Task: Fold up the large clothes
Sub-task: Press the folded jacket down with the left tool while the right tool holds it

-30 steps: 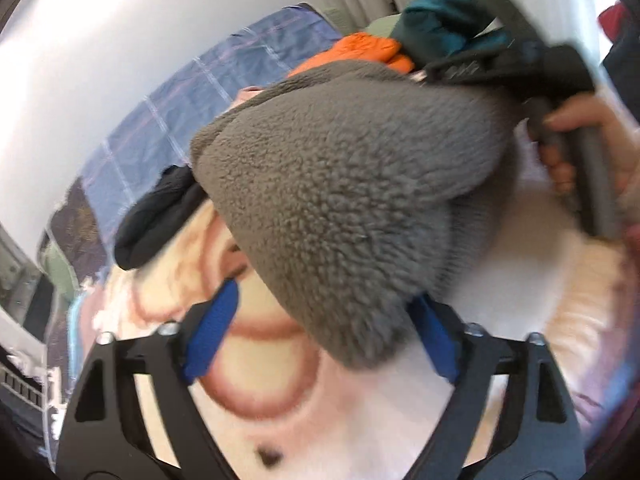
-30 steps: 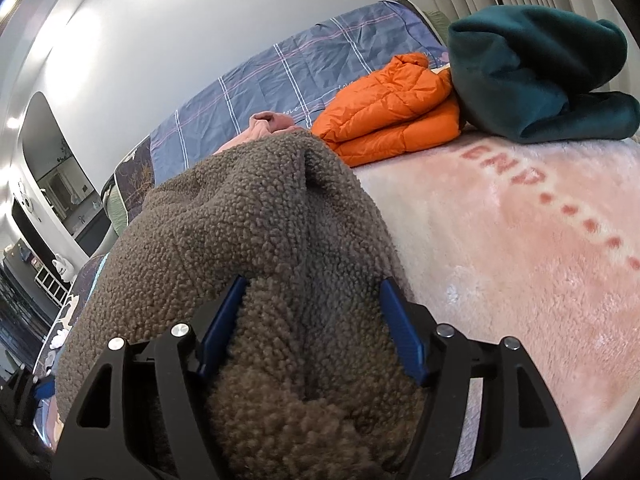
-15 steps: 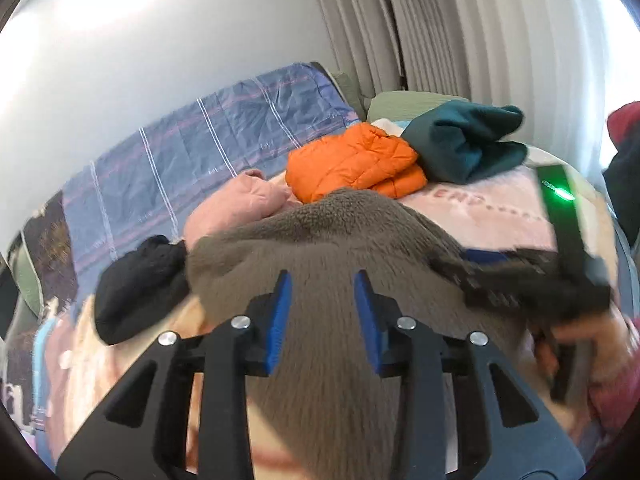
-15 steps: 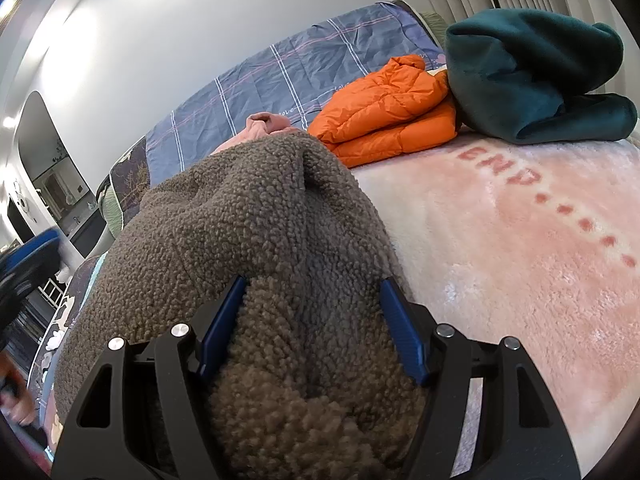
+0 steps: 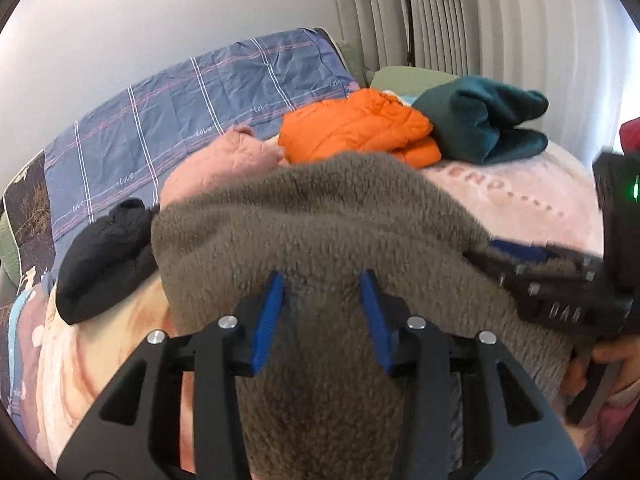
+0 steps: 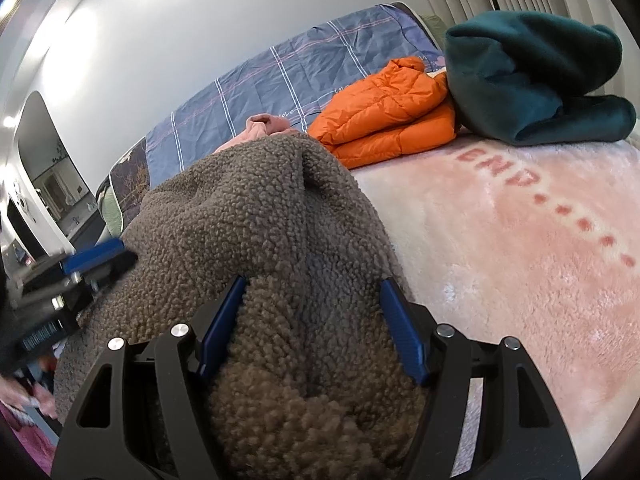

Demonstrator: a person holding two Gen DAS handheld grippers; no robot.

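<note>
Fleece fills the space between the pads of both tools. My left hand-held gripper (image 5: 322, 312) has its fingers narrowed around a ridge of the grey-brown fleece garment (image 5: 320, 224), and I judge it pinched there, though the pile hides the actual contact. My right hand-held gripper (image 6: 310, 328) stands wider, with a thick bunch of the same fleece packed between its blue pads, so it looks gripped too. Holding one edge at two points, side by side, keeps it straight so I can carry it over as a fold. The garment lies heaped on the bed's pink plush blanket (image 6: 520, 280), running from the tools toward 12 o'clock.

Beyond it, in the left view, a pink garment (image 5: 224, 160) sits at 11 o'clock, a black one (image 5: 104, 260) touching the fleece at 9, a folded orange puffer jacket (image 5: 360, 128) at 12 and a teal bundle (image 5: 480, 120) at 1. The pink and black items crowd the far edge; the blanket at 3 o'clock lies bare.
</note>
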